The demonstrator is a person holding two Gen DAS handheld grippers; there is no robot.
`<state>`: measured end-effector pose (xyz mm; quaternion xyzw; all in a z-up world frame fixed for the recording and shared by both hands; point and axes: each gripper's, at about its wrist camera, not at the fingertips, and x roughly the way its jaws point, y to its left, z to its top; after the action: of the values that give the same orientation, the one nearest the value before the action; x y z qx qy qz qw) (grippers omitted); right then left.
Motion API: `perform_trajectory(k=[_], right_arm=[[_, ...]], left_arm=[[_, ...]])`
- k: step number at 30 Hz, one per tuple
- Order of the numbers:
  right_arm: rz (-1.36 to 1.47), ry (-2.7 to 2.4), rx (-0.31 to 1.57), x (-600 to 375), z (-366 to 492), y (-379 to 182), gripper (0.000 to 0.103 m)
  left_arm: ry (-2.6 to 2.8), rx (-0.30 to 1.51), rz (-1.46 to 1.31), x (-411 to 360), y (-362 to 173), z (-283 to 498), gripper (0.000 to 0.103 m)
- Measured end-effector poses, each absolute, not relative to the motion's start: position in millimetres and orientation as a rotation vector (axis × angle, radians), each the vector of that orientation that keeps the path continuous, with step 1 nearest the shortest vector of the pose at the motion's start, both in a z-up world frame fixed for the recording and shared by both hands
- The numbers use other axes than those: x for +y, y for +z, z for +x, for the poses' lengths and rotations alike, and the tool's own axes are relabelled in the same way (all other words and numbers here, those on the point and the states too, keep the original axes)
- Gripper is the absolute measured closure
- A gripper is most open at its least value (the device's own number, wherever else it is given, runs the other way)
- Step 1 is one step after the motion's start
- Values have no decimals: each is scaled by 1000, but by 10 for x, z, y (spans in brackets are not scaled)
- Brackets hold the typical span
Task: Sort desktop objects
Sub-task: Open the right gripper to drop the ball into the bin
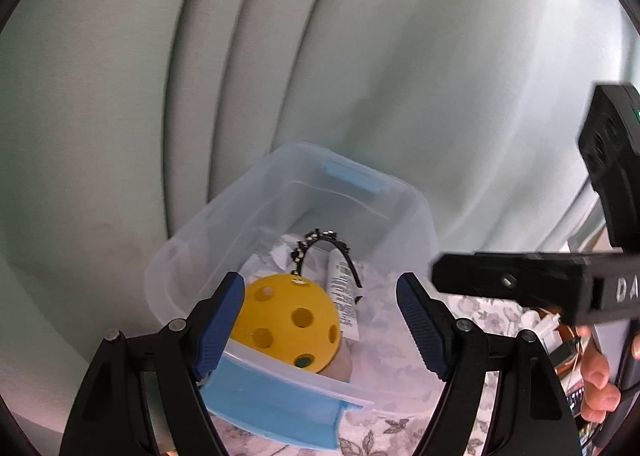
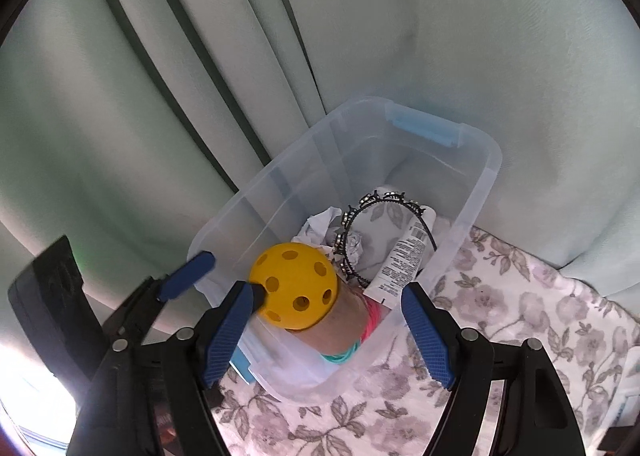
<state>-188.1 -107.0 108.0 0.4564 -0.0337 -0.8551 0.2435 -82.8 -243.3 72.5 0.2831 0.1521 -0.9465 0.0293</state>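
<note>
curtain: pale green, folds behind bin
tablecloth: floral, under bin
bin: clear plastic, blue latches, lid off
left gripper: jaws spread, empty, above the bin's near end
right gripper: jaws spread, empty, above the bin's near end
ball: yellow, perforated, inside bin atop a tan roll
tube: white, in bin
headband: black, studded, in bin against tube

The bin stands at the tabletop's back edge, against the curtain. In it, the ball sits nearest on a roll; the headband and tube lie behind, beside crumpled paper.
</note>
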Motion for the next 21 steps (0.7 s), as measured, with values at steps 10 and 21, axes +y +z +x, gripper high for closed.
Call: perform_trajectory(k=[10, 21], right_arm=[[1233, -2336, 1, -1123, -1884, 956, 20], [1220, -2374, 21, -876, -1953, 944, 3]], left_arm=[[-2877, 401, 896, -2522, 823, -812, 24], [-2864, 330, 923, -2402, 880, -825, 19]])
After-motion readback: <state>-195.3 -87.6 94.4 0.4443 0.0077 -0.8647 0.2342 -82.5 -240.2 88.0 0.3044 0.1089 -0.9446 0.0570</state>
